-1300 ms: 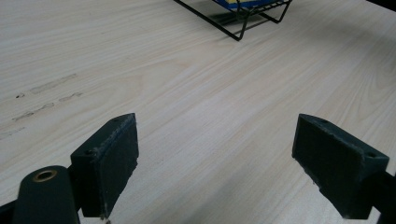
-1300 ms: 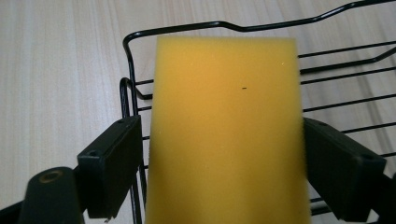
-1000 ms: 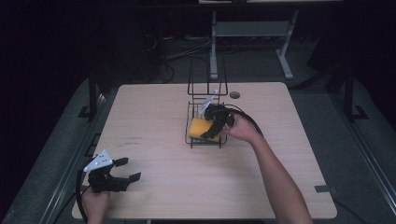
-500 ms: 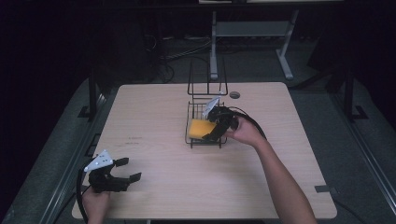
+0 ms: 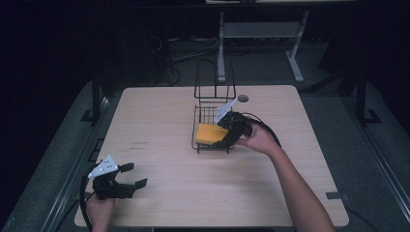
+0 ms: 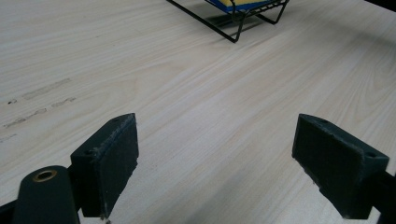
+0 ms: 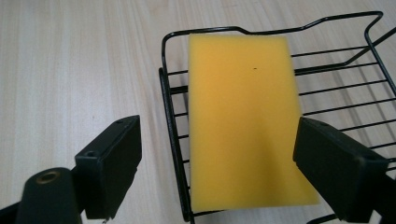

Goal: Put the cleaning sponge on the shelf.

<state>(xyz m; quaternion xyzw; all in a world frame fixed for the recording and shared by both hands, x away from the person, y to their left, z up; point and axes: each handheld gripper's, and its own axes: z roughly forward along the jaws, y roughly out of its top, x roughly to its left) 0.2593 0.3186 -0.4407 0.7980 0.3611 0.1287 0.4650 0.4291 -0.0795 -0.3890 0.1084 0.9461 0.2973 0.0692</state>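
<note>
— What's the setting?
— A pale wood-grain table (image 5: 159, 121) in a dark room; a metal stand sits on the floor beyond it. I can read no writing or labels anywhere.

— And on the table?
— A black wire rack (image 5: 212, 126) with a tall back frame. A yellow sponge (image 7: 245, 121), rectangular and fine-pored with a blue underside, lies flat in its tray.

— The tongs?
— The right gripper (image 5: 231, 137) hovers at the rack's near edge, jaws wide apart either side of the sponge, gripping nothing. The left gripper (image 5: 129, 181), well apart from the rack near the table's front corner, is spread wide too, empty over bare wood.
</note>
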